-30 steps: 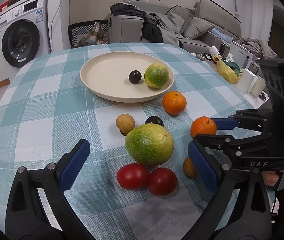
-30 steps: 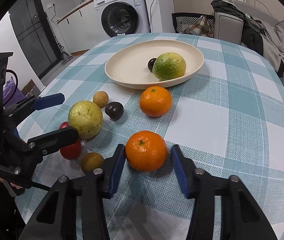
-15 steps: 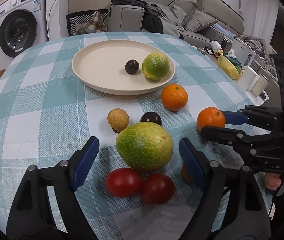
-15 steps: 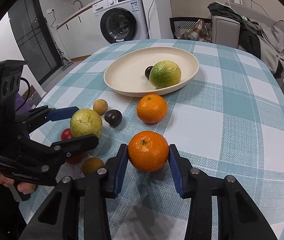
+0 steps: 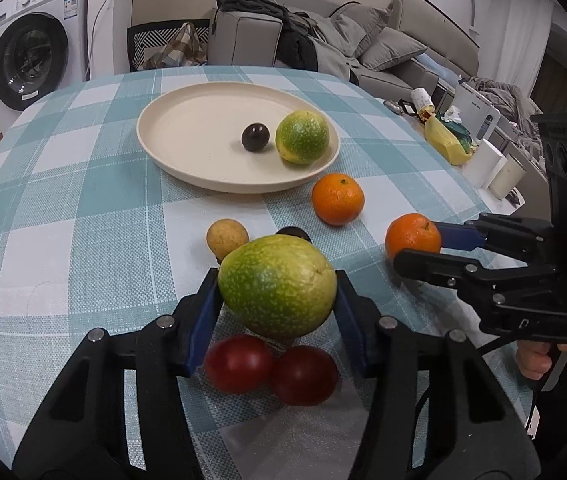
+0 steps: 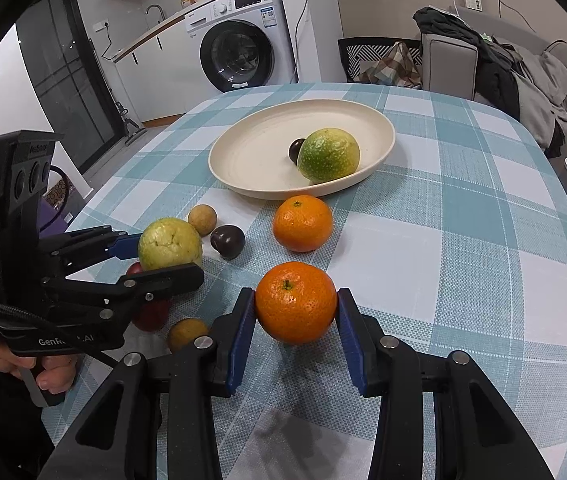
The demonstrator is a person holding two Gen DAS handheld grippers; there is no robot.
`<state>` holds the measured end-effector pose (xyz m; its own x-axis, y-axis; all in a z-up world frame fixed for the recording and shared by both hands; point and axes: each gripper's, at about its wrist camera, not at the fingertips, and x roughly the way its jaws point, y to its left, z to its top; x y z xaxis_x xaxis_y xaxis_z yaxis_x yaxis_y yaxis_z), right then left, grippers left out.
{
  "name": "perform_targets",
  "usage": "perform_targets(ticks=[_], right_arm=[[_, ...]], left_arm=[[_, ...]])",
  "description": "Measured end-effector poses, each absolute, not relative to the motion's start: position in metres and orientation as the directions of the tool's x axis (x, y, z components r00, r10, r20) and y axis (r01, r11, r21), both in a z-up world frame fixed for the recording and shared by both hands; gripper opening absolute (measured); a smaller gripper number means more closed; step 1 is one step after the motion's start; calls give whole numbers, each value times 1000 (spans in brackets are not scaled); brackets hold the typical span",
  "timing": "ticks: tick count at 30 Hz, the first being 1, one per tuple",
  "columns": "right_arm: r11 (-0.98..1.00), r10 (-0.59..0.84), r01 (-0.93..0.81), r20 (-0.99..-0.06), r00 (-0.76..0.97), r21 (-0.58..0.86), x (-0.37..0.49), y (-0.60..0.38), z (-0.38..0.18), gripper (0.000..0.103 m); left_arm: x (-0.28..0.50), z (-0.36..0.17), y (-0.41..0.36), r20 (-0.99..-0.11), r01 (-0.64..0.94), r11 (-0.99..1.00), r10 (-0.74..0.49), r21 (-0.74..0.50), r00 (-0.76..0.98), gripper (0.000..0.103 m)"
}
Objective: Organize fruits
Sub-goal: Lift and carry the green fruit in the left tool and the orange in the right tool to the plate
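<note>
My left gripper (image 5: 277, 300) is shut on a big green-yellow fruit (image 5: 277, 285) and holds it just above two red tomatoes (image 5: 239, 364). My right gripper (image 6: 295, 324) is shut on an orange (image 6: 296, 302), lifted a little off the cloth. A cream plate (image 5: 187, 160) at the far middle holds a green fruit (image 5: 302, 136) and a dark round fruit (image 5: 255, 137). A second orange (image 5: 337, 199), a small tan fruit (image 5: 227, 236) and a dark fruit (image 6: 227, 241) lie on the checked cloth between plate and grippers.
Another small tan fruit (image 6: 187, 332) lies near the front edge by the left gripper (image 6: 143, 264). A yellow bag (image 5: 445, 140) and white cups (image 5: 499, 166) stand off the table's right side. A washing machine (image 6: 239, 56) and a sofa (image 5: 363, 52) are behind.
Both grippers closed: the left one moved forward and clamped the big green fruit, the right one clamped the orange and raised it slightly.
</note>
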<state>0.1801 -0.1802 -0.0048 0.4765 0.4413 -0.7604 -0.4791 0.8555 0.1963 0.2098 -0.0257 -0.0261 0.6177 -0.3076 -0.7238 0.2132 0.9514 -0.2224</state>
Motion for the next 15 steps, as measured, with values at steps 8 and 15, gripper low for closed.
perform_targets(ticks=[8,15], right_arm=[[854,463,-476,-725,510,210,179,-184,6,42],[852,477,-476,-701,531,219,185,-182,16,42]], left_arm=[[205,-6,-18,-680,210,953,-302,-216,668,51],[215,7,-6,-660,186,958,-286,-219,694,52]])
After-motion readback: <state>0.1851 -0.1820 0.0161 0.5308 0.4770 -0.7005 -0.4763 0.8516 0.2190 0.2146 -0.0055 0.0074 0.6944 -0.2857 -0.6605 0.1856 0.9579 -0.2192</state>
